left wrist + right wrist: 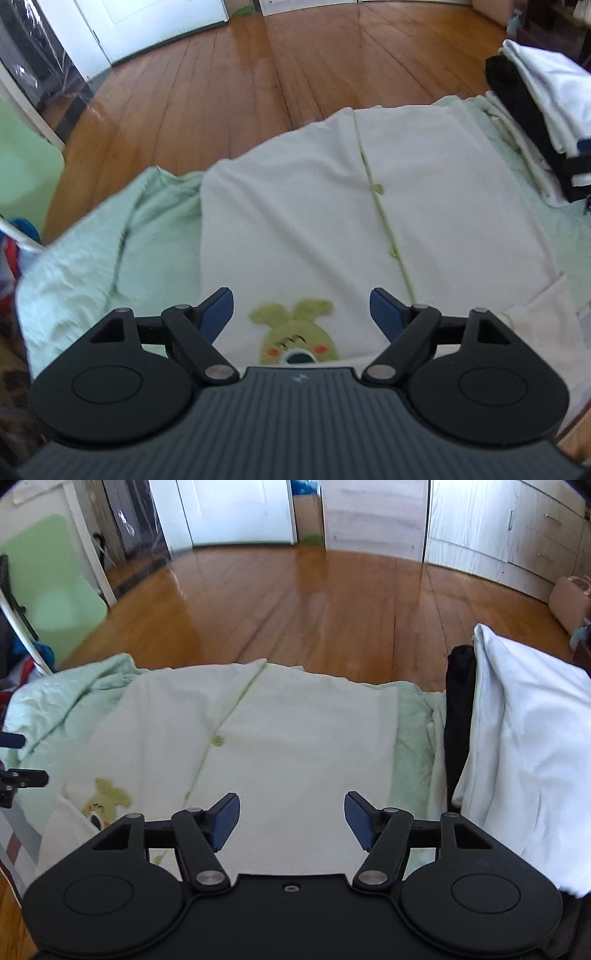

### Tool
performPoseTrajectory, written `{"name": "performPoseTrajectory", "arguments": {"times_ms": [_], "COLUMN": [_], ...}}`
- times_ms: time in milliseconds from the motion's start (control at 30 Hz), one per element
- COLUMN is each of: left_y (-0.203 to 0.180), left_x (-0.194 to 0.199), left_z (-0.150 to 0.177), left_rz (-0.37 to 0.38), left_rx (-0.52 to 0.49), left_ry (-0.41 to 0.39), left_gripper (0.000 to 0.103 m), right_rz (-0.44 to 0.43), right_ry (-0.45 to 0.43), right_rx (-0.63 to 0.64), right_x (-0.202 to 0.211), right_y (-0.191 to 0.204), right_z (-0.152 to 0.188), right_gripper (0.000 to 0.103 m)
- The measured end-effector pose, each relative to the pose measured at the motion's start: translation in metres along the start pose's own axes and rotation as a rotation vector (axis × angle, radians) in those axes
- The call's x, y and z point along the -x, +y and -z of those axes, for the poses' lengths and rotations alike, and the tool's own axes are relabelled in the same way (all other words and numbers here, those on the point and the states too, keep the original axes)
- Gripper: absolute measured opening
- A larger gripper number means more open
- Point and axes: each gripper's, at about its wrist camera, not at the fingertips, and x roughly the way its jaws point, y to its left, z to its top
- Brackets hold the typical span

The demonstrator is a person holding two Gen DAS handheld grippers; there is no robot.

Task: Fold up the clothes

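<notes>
A cream buttoned shirt (314,206) with green placket, green buttons and a green animal patch (295,339) lies flat on a pale green sheet (92,251). It also shows in the right wrist view (288,738). My left gripper (301,310) is open and empty, hovering over the near end of the shirt above the patch. My right gripper (291,819) is open and empty over the shirt's right half. The tip of the left gripper (22,775) shows at the left edge of the right wrist view.
A stack of folded clothes, white and black (535,110), stands to the right of the shirt, also in the right wrist view (517,738). Wooden floor (295,609) lies beyond the far edge. A green board (51,583) and colourful items (14,251) are at the left.
</notes>
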Motion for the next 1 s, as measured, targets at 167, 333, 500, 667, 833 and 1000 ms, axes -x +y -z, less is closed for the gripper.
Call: {"name": "performPoseTrajectory", "arguments": {"times_ms": [167, 333, 500, 667, 833, 1000], "left_y": [0.005, 0.01, 0.015, 0.019, 0.023, 0.043], "left_x": [-0.005, -0.023, -0.044, -0.075, -0.111, -0.148], "left_z": [-0.02, -0.038, -0.052, -0.061, -0.07, -0.071], "left_rz": [-0.008, -0.083, -0.077, -0.078, -0.068, -0.007], "left_rx": [0.049, 0.124, 0.144, 0.116, 0.065, 0.151], "left_ry": [-0.026, -0.153, -0.142, -0.111, -0.102, -0.065], "left_gripper": [0.082, 0.081, 0.082, 0.082, 0.086, 0.086], "right_rz": [0.038, 0.263, 0.249, 0.228, 0.218, 0.195], "right_ry": [0.027, 0.044, 0.063, 0.062, 0.075, 0.082], "right_rx": [0.024, 0.107, 0.132, 0.151, 0.108, 0.074], "right_x": [0.004, -0.016, -0.044, -0.076, -0.114, -0.139], "right_y": [-0.005, 0.014, 0.03, 0.035, 0.028, 0.009], "right_z": [-0.023, -0.026, -0.025, -0.033, -0.038, -0.042], "right_gripper": [0.07, 0.096, 0.095, 0.095, 0.095, 0.096]}}
